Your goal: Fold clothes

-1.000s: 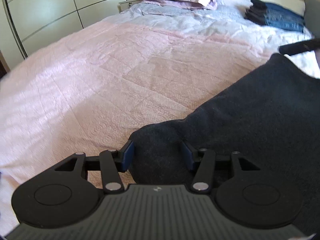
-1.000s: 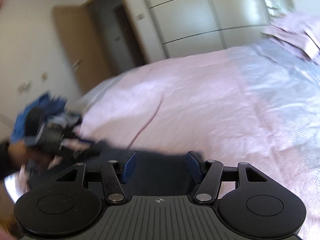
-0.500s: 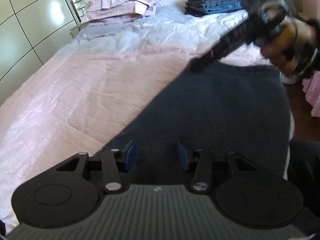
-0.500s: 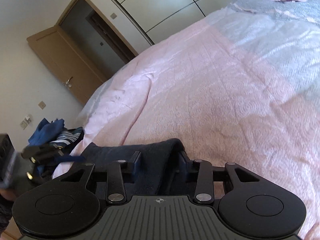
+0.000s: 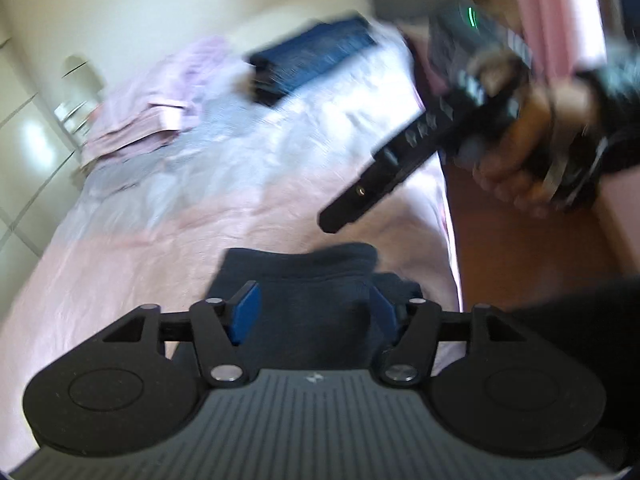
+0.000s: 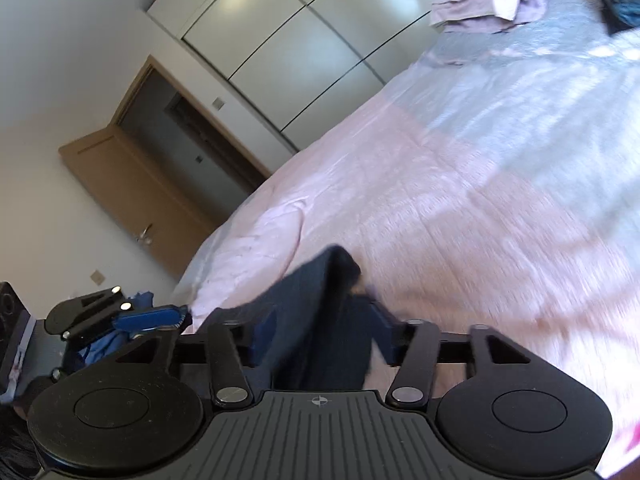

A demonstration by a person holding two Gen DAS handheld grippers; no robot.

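Pink bedspread (image 5: 132,256) fills most of what you see, and your dark blue garment (image 5: 304,280) lies bunched at its near edge, right under both tools. Your left gripper (image 5: 314,312) has its jaws spreading apart with that cloth lying between the blue pads; they do not look pressed on it. Your right gripper (image 6: 320,332) is also opening, and a raised fold of the same garment (image 6: 320,300) stands up between its pads, though blur keeps you from telling whether either pad touches it. From the left wrist you see your right hand (image 5: 532,136) holding its tool above and beyond the garment, blocking part of the bed's right edge and the brown floor (image 5: 520,248). Farther up the bed sit a stack of folded jeans (image 5: 312,64) and a pile of folded lilac linen (image 5: 156,104). From the right wrist, your other tool shows at the lower left, with a heap of blue clothes (image 6: 104,340) behind it, then an open wooden door (image 6: 132,184) and pale wardrobe doors (image 6: 296,48) at the far wall.
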